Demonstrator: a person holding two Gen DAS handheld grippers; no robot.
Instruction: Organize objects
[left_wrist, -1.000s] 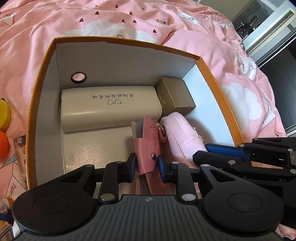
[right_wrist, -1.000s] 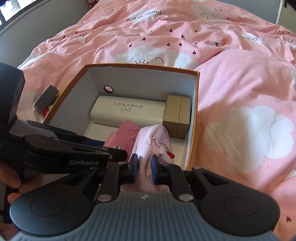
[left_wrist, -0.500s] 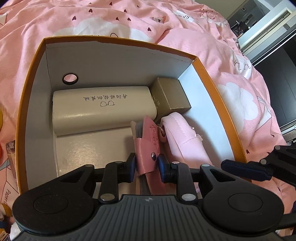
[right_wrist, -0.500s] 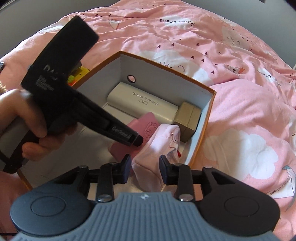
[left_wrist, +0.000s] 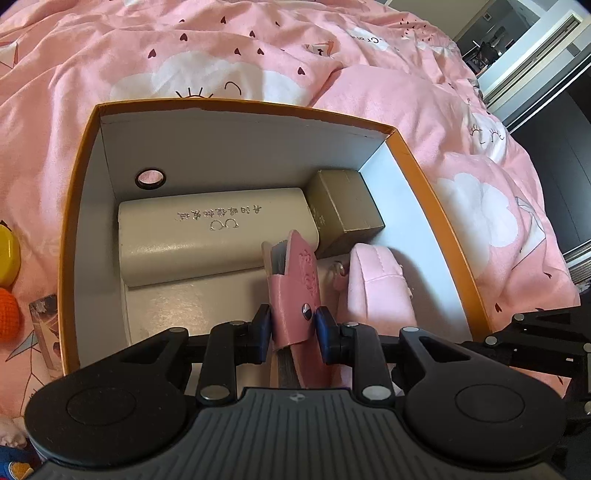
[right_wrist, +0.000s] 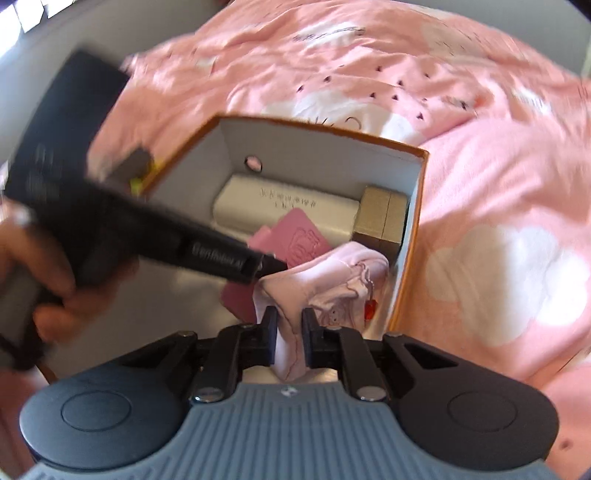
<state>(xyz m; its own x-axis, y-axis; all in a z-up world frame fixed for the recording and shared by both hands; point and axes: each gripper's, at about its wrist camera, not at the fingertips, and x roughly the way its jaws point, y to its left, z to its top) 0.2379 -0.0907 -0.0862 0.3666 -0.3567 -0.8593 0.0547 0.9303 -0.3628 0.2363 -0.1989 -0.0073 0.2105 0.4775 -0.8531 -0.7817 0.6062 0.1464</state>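
Between the jaws of the left gripper (left_wrist: 293, 326), clamped upright: a pink leather pouch (left_wrist: 300, 295) with a metal snap, standing low inside the orange-rimmed box (left_wrist: 413, 166). Between the jaws of the right gripper (right_wrist: 289, 332), closing at this moment with soft cloth already pinched: a pale pink fabric bag (right_wrist: 325, 284), just beside the pouch and close to the box's right wall. Behind both, against the far wall, lying flat: a cream glasses case (left_wrist: 214, 236), with a small gold box (left_wrist: 345, 208) touching its right end. Judged from that: four things already inside, two settled at the back, two in the front half but not yet let go. Left of the box, out on the pink bed cover (left_wrist: 221, 48): a yellow object (left_wrist: 8, 258), an orange knitted ball (left_wrist: 7, 314) and a small clear-wrapped pack (left_wrist: 42, 306), probably next to go in. Plenty of bare floor showing at the box's left front.
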